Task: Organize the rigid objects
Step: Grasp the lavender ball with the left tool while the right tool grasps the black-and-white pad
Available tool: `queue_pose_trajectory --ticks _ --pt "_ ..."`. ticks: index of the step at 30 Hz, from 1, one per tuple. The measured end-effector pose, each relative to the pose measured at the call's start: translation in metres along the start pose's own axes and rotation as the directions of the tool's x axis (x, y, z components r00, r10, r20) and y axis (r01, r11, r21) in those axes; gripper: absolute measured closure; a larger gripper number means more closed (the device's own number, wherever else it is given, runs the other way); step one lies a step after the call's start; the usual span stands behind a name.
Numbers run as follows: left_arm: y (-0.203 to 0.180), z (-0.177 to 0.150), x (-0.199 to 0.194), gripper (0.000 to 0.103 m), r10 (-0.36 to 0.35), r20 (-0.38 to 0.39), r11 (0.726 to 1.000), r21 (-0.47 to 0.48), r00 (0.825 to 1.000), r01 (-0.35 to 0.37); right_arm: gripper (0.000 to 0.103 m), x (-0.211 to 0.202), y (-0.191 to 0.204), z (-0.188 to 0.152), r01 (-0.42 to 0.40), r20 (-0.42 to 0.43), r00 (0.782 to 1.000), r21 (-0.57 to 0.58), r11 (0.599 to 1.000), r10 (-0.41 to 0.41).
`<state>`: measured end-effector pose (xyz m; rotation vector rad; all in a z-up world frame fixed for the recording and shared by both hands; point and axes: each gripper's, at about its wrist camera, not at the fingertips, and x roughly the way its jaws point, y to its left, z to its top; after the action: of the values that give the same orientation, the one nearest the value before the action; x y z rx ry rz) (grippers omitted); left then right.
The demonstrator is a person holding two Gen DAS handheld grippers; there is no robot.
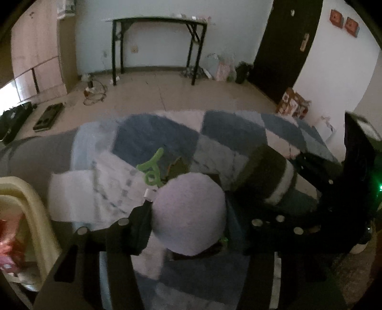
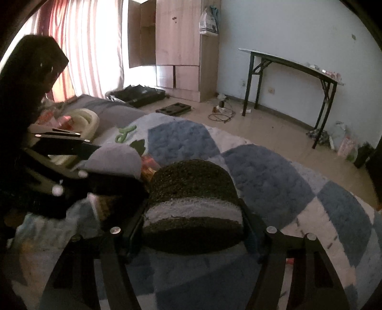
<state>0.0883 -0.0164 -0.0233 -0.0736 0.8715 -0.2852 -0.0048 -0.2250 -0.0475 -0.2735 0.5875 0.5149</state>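
Observation:
My left gripper is shut on a pale lavender round object, held above the blue and white checkered rug. My right gripper is shut on a dark block with a white band; that block also shows in the left wrist view, just right of the lavender object. The lavender object appears in the right wrist view to the left of the block. A green looped plastic piece and a dark leaf-shaped piece lie on the rug beyond my left gripper.
A cream plastic basket holding red and pink items stands at the left edge. A black-legged folding table stands against the far wall. A wooden wardrobe, black trays and cables are on the floor beyond the rug.

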Motion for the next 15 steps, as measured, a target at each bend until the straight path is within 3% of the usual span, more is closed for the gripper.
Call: queue_pose_trajectory --ticks 3,7,9,11,15 --pt "0.016 0.004 -0.027 0.047 0.026 0.051 0.999 -0.020 0.998 -0.025 0.035 -0.014 0.001 0.005 0.004 0.035 0.999 0.021 1.000 -0.004" --pt "0.064 -0.003 -0.088 0.047 0.206 0.109 0.978 -0.060 0.972 -0.201 0.035 -0.034 0.025 0.019 -0.029 0.090 0.996 0.001 1.000 0.029" --pt "0.096 -0.014 -0.114 0.047 0.271 0.097 0.960 -0.092 0.958 -0.263 0.035 -0.039 0.051 0.029 -0.070 0.104 0.992 -0.023 0.997 0.072" --pt "0.145 -0.034 -0.139 0.047 0.314 0.050 0.934 -0.197 0.948 -0.299 0.035 -0.039 0.092 0.040 -0.153 0.109 0.981 -0.079 0.985 0.161" --pt "0.224 -0.074 -0.165 0.047 0.385 -0.003 0.846 -0.398 0.923 -0.354 0.035 -0.023 0.170 0.063 -0.249 0.051 0.963 -0.213 0.945 0.265"
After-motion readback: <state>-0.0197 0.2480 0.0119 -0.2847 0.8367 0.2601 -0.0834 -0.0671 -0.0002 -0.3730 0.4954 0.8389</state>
